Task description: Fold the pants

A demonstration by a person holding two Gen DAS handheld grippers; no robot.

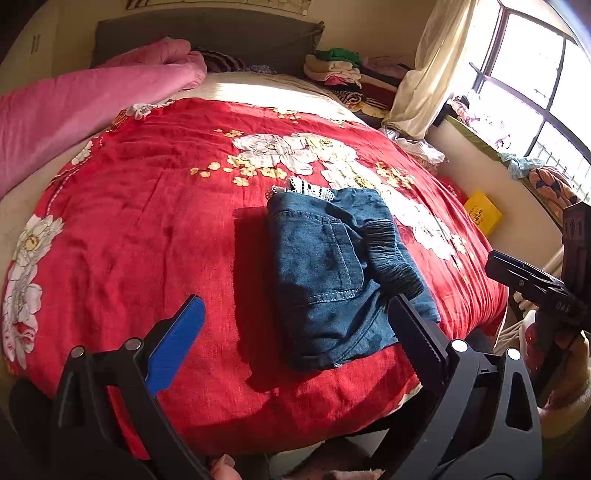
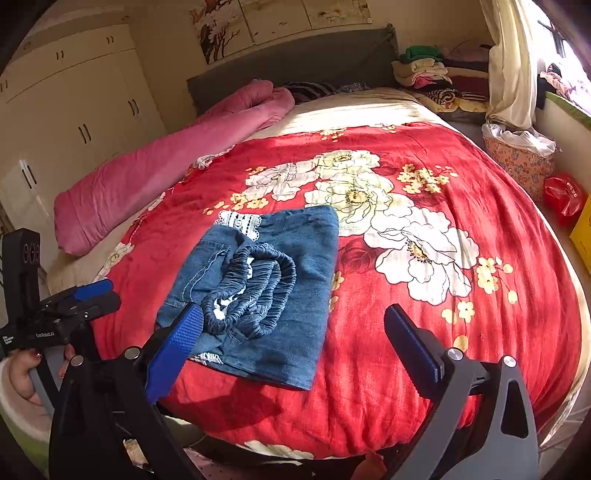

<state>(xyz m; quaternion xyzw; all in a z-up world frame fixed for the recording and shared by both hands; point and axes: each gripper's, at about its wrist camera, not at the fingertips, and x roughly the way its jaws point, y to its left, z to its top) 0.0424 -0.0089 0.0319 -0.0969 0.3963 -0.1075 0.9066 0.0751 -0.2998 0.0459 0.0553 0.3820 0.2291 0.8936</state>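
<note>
Where the sunlight falls across the bed, one pair of denim pants lies folded into a thick, roughly rectangular bundle on a red quilt printed with large white and small yellow flowers. The denim is blue and coarse, stitched pale at the pocket, with a ribbed, gathered elastic waistband coiled on top and a scrap of white lace peeking out at its twelve o'clock edge. Both tongs are released, nothing between their fingers: the left gripper hangs above the bundle's near end, one blue ridged pad at eight o'clock of it and one black toothed finger over its four o'clock corner; whether that finger touches the cloth I cannot tell. The right gripper spreads wide, its blue knurled pad at the bundle's seven o'clock corner, its other finger over bare quilt at four o'clock. Only the right wrist view shows the cream wardrobe, the wall pictures and a fingers-curled hand; only the left view shows the barred window. Both show one rolled pink duvet and one stack of folded clothes.
</note>
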